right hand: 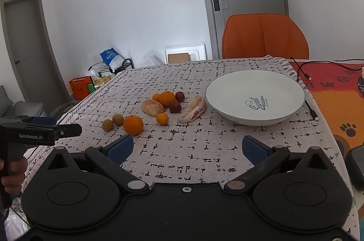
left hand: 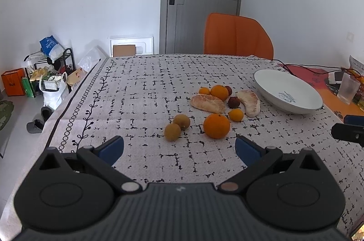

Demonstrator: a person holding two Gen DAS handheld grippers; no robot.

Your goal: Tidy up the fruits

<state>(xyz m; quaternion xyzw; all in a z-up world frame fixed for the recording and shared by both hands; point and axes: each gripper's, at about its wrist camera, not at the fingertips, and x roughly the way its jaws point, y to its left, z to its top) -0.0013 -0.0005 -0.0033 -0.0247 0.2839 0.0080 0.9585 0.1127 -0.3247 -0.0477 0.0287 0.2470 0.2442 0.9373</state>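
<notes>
My left tongs [left hand: 179, 147] and right tongs [right hand: 187, 147] hang spread apart, empty, above the bench [right hand: 182, 156]. The fruits [right hand: 157, 110] lie clustered just beside the empty white bowl [right hand: 284, 114], probably their destination; nothing is sorted yet.

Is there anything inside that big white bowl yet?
No fruit. The white bowl holds nothing; only its printed "Sweet" logo shows on the bottom. All the fruit, such as the large orange, lies on the tablecloth beside it. The bowl hides whatever is beneath it.

right gripper [left hand: 349, 130] cut off at edge, glass [left hand: 348, 90] blurred
</notes>
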